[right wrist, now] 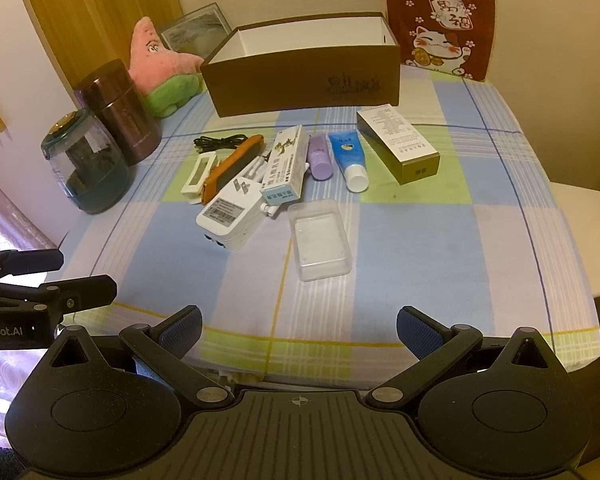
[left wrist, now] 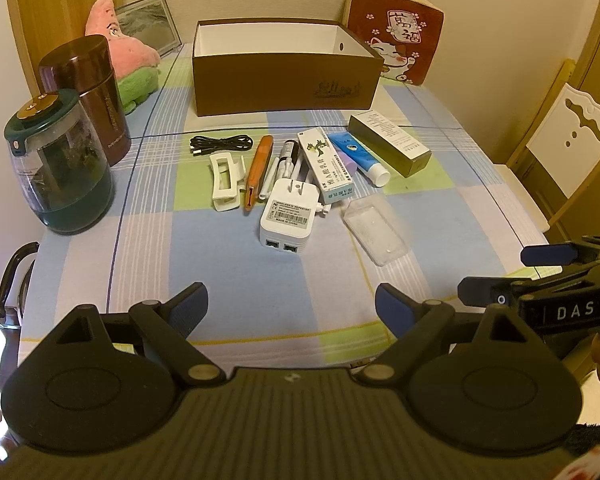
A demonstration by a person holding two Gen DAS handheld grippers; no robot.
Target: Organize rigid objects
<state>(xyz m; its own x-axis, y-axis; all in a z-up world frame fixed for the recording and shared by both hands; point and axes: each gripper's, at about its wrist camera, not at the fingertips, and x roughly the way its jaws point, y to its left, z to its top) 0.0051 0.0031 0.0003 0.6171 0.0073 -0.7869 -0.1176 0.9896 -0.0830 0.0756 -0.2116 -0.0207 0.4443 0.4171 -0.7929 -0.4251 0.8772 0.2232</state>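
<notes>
Both your left gripper [left wrist: 291, 305] and right gripper [right wrist: 299, 327] are spread wide over bare tablecloth [right wrist: 420, 248], and ahead the clear plastic tray [right wrist: 320, 241] lies lengthwise, pointing toward the brown box [right wrist: 304, 80].

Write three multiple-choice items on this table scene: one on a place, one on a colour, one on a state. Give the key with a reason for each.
1. Where is the clear plastic tray?
A. inside the box
B. on the tablecloth, nearer the camera than the other small items
C. on the chair

2. What colour is the tube with the white cap?
A. blue
B. red
C. black

3. What state is the brown box in?
A. lidded
B. open, nothing visible inside
C. tipped over

Key: B, the tray lies on its own in front of the cluster; A, its body is blue; B, only white inner walls show, though the floor is partly hidden.
</notes>
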